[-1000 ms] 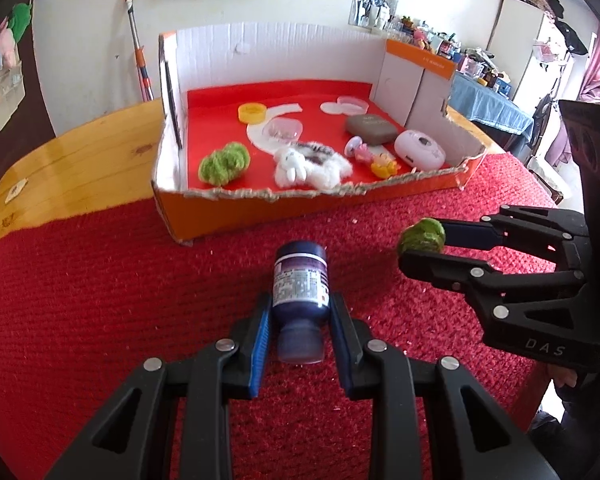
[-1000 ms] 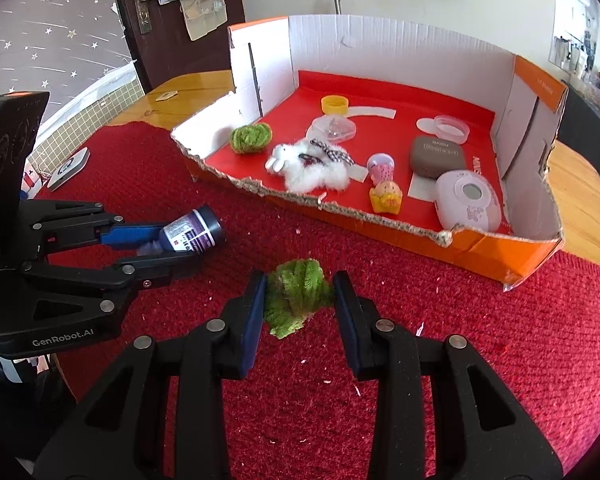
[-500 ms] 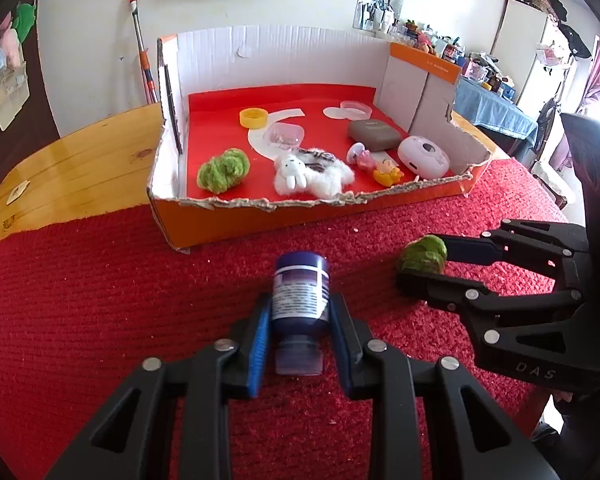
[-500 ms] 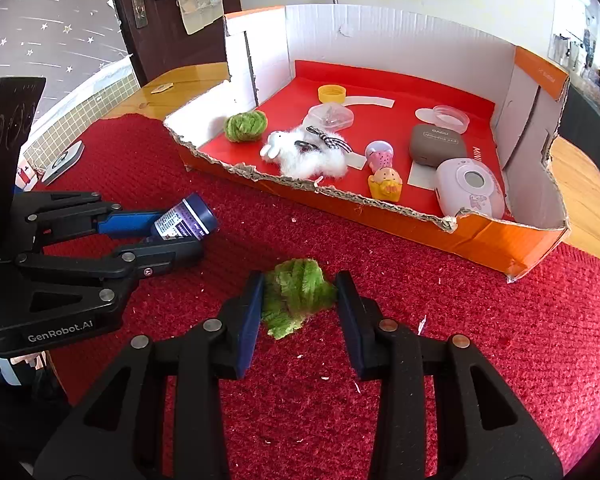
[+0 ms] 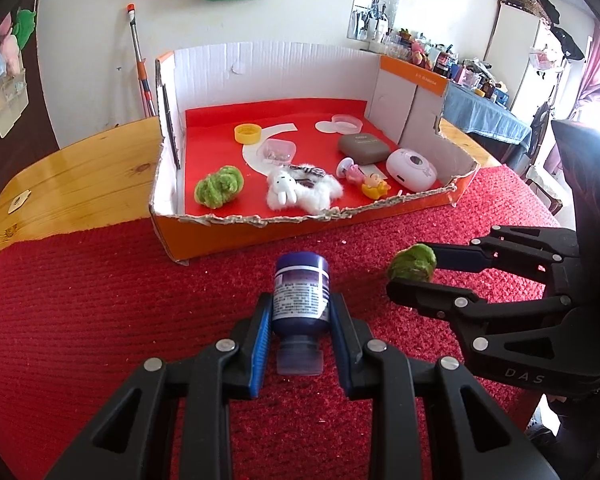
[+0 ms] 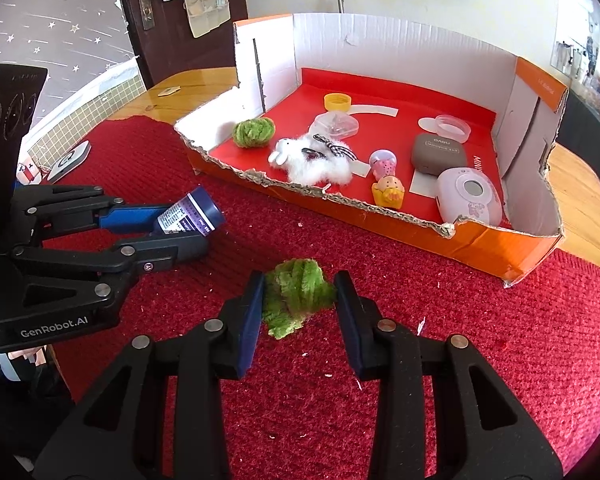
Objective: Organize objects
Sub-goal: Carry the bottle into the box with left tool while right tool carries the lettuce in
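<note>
My left gripper [image 5: 299,312] is shut on a dark blue bottle [image 5: 300,300] with a printed label, held above the red cloth; the bottle also shows in the right wrist view [image 6: 190,216]. My right gripper [image 6: 299,296] is shut on a green fuzzy ball [image 6: 296,298], seen from the left wrist view too [image 5: 412,262]. Ahead stands an open orange cardboard box [image 5: 284,236] with a red floor, also in the right wrist view [image 6: 480,248]. It holds a second green fuzzy ball [image 5: 219,187], a white plush toy [image 5: 302,192] and several small items.
The box also holds a yellow cap [image 5: 247,133], a brown case [image 5: 362,149], a white round device [image 5: 410,165] and small figurines [image 5: 374,186]. The red cloth [image 5: 80,300] covers a wooden table [image 5: 80,176]. A small white device [image 6: 70,160] lies at the cloth's left edge.
Both grippers have lifted and pulled back slightly from the box, keeping hold of the bottle and the green ball.
</note>
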Demonstrator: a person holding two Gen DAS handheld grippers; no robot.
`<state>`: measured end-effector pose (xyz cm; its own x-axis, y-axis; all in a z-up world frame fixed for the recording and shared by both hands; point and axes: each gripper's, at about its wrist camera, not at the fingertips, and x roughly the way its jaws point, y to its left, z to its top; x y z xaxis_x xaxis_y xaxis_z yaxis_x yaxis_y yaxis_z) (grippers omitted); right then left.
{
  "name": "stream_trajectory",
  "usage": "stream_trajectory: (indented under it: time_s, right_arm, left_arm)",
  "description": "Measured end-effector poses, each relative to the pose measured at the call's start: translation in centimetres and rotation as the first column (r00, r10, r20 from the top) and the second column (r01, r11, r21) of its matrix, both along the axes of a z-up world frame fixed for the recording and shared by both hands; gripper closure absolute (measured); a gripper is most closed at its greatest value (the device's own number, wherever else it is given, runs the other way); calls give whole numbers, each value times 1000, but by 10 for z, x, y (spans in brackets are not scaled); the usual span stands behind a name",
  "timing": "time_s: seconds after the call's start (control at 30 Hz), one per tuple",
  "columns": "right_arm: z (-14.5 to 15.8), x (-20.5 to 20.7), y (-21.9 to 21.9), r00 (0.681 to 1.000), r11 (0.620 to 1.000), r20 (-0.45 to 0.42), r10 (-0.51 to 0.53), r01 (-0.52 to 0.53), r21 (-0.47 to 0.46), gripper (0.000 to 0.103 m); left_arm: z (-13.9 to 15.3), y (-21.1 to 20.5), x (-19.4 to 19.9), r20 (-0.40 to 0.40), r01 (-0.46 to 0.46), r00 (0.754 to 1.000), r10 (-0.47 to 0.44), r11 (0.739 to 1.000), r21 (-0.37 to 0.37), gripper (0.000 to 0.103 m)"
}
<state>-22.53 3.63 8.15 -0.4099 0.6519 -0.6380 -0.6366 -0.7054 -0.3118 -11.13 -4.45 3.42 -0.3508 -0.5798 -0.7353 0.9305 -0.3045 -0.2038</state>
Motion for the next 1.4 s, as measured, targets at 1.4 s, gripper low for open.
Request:
stream_trajectory:
  time_s: [1.4]
  right_arm:
    - [84,-85,179,966,956,163,-201,230,-184,69]
  left_arm:
    - [9,-184,-12,268,-141,959,90,974,179,74]
